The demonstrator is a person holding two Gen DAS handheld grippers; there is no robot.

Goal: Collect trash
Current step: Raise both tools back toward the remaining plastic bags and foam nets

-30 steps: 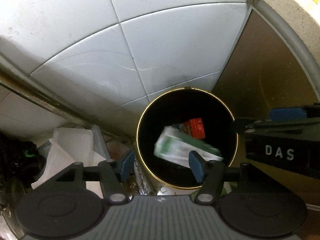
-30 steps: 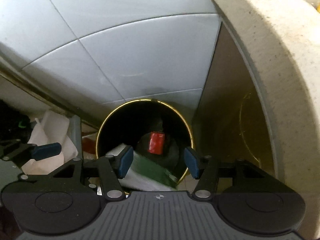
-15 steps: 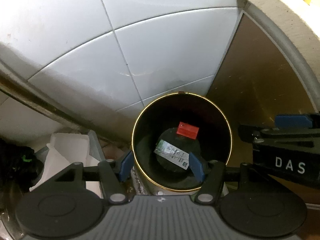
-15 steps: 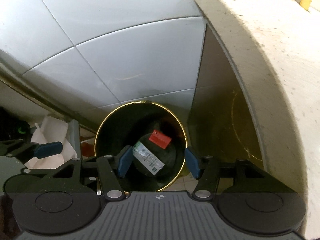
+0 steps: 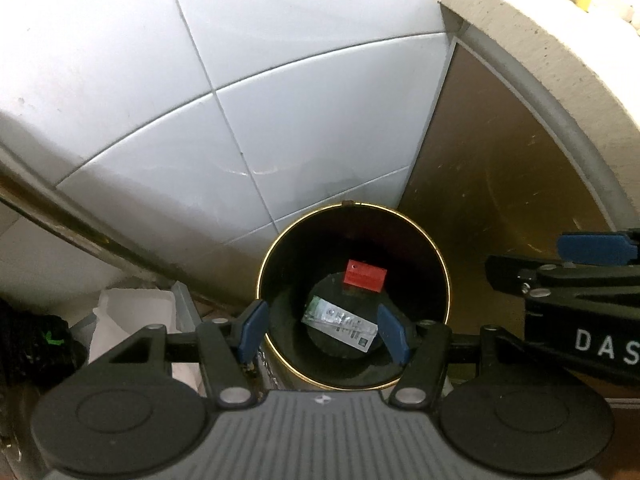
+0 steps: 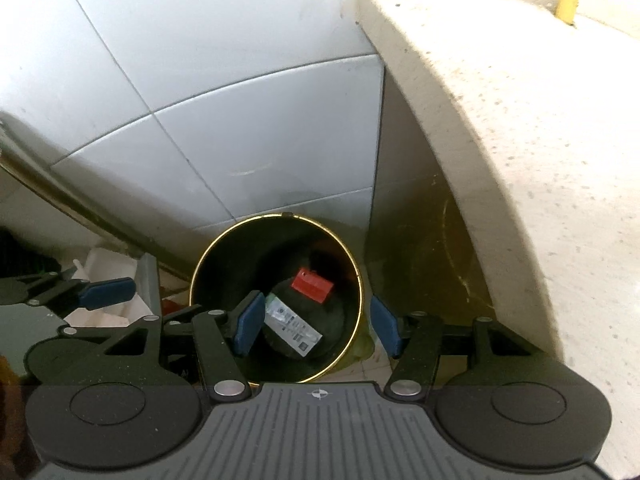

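Both grippers point steeply down over a black bin (image 5: 424, 240) with a gold rim. The left gripper (image 5: 322, 330) has its jaws spread, with nothing between the pads. The right gripper (image 6: 316, 326) is spread too and grips nothing. The trash lies at the bottom of the bin, well below the tongs: a red packet (image 5: 365, 276) at 12 o'clock from the left fingertips, and a white and green wrapper (image 5: 340, 322) between them. White paper (image 5: 132, 312) lies at 9 o'clock, outside the bin.
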